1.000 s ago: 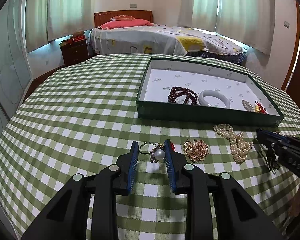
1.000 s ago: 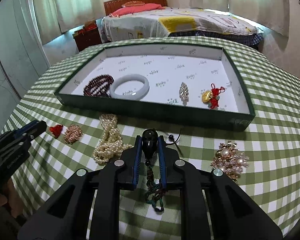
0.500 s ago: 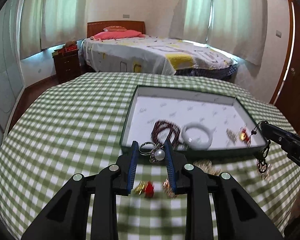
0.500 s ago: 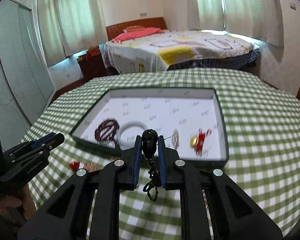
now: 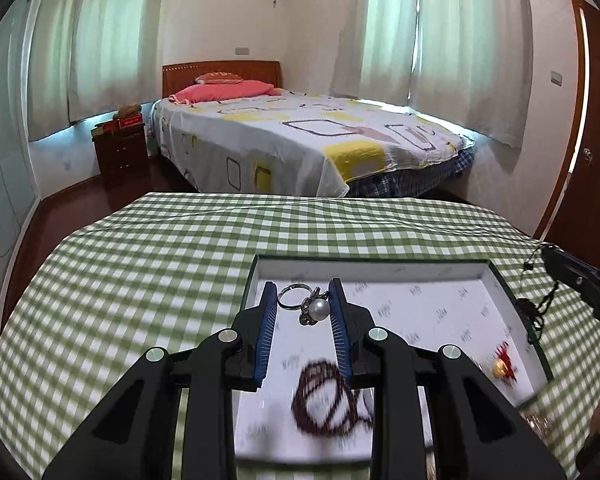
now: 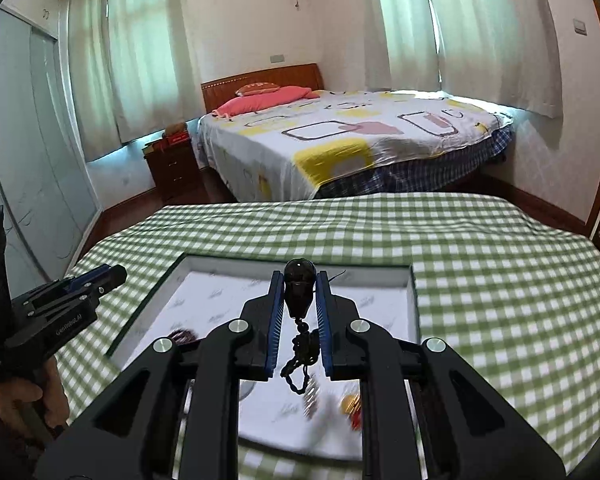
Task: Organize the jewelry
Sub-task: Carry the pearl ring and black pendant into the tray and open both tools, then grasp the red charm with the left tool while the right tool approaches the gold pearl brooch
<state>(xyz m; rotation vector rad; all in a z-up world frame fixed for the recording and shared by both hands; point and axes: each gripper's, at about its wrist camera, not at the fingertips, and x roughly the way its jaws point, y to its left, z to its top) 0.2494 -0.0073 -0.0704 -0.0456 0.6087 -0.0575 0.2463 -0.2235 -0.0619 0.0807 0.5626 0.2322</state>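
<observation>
My left gripper [image 5: 302,307] is shut on a silver pearl ring [image 5: 311,307] and hangs above the green tray [image 5: 249,286] with its white lining. A dark red bead bracelet [image 5: 326,402] and a gold charm with red tassel [image 5: 501,365] lie blurred inside the tray. My right gripper [image 6: 299,294] is shut on a black bead pendant [image 6: 298,288] whose black cord dangles below, also over the tray [image 6: 414,296]. The right gripper [image 5: 580,284] shows at the right edge of the left wrist view, the left gripper [image 6: 66,302] at the left edge of the right wrist view.
The tray sits on a round table with a green checked cloth [image 5: 140,276]. A bed [image 5: 300,140] and a wooden nightstand [image 5: 120,152] stand beyond the table. A hand [image 6: 20,396] holds the left gripper's handle.
Both grippers have risen off the cloth and moved forward over the tray, each still carrying its piece. The loose jewelry on the cloth has dropped out of view below.
</observation>
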